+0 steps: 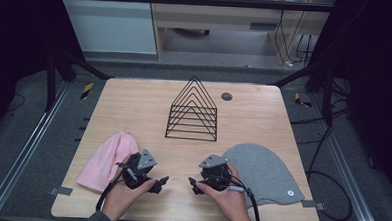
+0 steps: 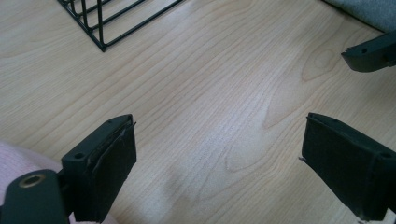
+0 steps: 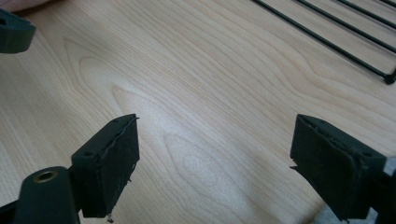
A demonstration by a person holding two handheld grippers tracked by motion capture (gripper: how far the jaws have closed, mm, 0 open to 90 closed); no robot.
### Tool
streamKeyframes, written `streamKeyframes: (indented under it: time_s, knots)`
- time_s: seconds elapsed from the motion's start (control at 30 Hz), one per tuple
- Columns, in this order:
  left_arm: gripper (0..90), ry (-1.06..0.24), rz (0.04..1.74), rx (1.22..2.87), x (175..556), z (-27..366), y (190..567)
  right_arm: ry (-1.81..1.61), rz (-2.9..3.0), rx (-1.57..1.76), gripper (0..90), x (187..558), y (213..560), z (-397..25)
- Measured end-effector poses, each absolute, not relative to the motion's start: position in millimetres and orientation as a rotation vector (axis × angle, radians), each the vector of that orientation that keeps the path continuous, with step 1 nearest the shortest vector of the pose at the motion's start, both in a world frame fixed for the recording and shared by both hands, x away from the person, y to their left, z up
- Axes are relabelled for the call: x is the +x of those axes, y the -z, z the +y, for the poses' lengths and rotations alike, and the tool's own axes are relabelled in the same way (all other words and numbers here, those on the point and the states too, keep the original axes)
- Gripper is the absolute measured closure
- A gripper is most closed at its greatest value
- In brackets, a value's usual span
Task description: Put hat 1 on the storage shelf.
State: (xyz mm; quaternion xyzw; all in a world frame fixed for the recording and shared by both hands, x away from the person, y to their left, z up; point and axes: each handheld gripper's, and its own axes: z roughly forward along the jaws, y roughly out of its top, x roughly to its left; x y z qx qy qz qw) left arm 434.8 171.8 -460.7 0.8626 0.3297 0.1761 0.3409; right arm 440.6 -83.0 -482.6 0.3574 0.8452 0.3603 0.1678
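Pink hat [image 1: 108, 160] lay at 8 o'clock on the table [image 1: 134, 98], flat, its near edge just beside the left gripper [image 1: 162, 181]. That gripper rested low on the wood at 7 o'clock, jaws spread wide, nothing between them. Wire rack [image 1: 193, 110] stood upright past centre, toward 12 o'clock, empty. Right gripper [image 1: 193, 183] sat at 5 o'clock, jaws likewise parted and bare, tips facing the left one's across a short gap. Grey hat [image 1: 266, 173] lay at 4 o'clock, touching or just behind the right hand [image 1: 230, 199]

Judged step: the start, before any grasp; neither hat lifted. Next move likely calls for each tool to swing outward to its own hat and pinch a fold of knit, soft cloth that may slip or bunch

High view gave the whole layout, both hats and the rack's peak. Left gripper view added the rack's near corner [image 2: 100, 44] at 11 o'clock, a strip of grey knit [image 2: 369, 9] at 1 o'clock, pink cloth [image 2: 18, 161] at its lower left. Right gripper view showed the rack's base wires [image 3: 327, 42] at 1 o'clock and the open pads [image 3: 116, 158] close up
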Motion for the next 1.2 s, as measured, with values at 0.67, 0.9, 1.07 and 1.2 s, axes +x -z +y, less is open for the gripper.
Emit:
streamKeyframes:
  time_s: [0.67, 0.9, 1.07, 1.2]
  knots:
    - [12.8, -0.651, 0.943, 2.273, 494, 252, 402, -1.065, 2.397, 1.04, 29.8, 439, 475, -97]
    - [33.3, -0.652, 1.08, 2.209, 526, 307, 396, -1.055, 2.407, 1.046, 33.8, 441, 477, -98]
    - [35.7, -0.579, 1.138, 2.22, 534, 317, 416, -1.042, 2.417, 1.046, 34.2, 442, 478, -99]
    - [29.0, -0.532, 1.145, 2.225, 536, 313, 433, -1.031, 2.423, 1.058, 34.3, 442, 480, -99]
